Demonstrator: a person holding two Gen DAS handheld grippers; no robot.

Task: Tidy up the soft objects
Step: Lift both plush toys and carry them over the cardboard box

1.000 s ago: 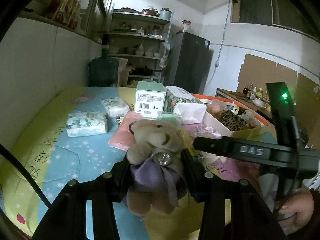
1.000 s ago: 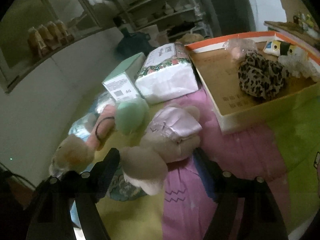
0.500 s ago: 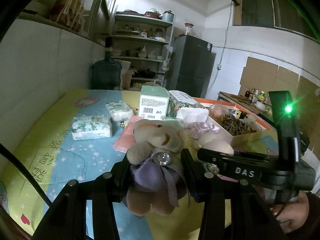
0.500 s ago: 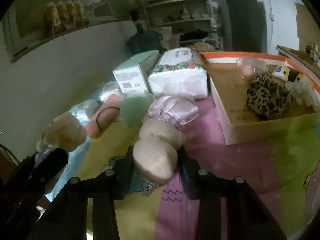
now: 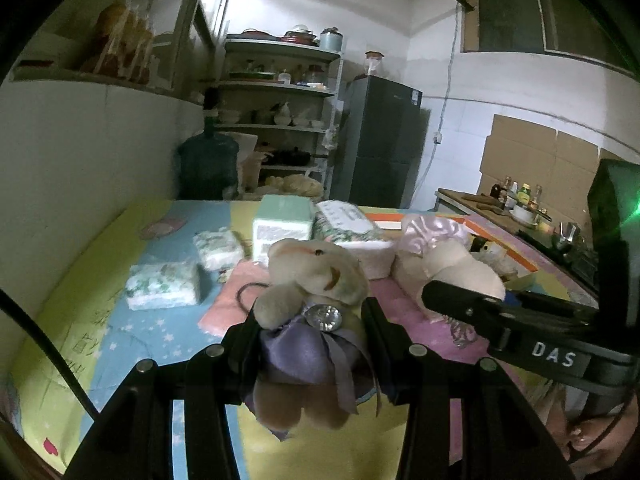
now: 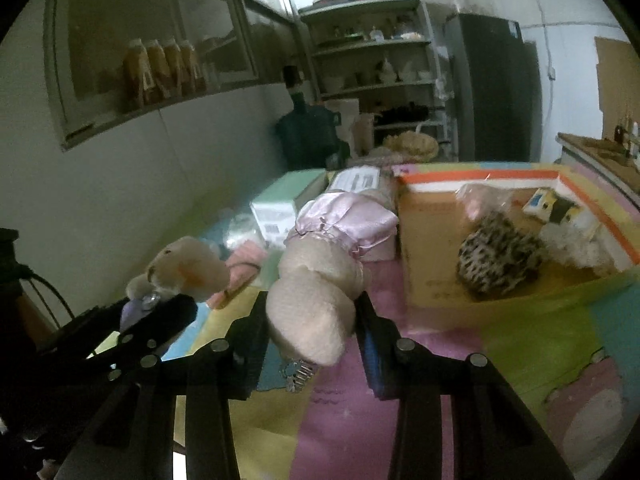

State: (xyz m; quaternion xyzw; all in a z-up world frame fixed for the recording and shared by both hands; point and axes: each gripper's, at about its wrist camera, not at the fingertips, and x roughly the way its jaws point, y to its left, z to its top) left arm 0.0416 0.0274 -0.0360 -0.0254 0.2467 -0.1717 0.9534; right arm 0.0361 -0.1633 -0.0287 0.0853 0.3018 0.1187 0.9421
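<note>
My left gripper (image 5: 310,332) is shut on a beige plush bear with a purple bow (image 5: 312,280) and holds it above the bed cover. My right gripper (image 6: 310,320) is shut on a beige plush toy in a pink satin dress (image 6: 320,276), lifted off the cover. That toy (image 5: 444,256) and the right gripper (image 5: 460,300) show at the right of the left wrist view. The bear (image 6: 184,270) shows at the left of the right wrist view. An orange-rimmed cardboard box (image 6: 432,256) at the right holds a leopard-print soft item (image 6: 496,260) and other soft things.
A mint carton (image 5: 282,222), a large tissue pack (image 5: 352,226) and two small tissue packs (image 5: 164,286) lie on the colourful cover. A pink cloth with a hair band (image 5: 232,300) lies below the bear. A wall runs along the left; shelves and a fridge stand behind.
My right gripper closed on the pink-dressed plush and lifted it off the cover. Both grippers rose, the left still holding the bear.
</note>
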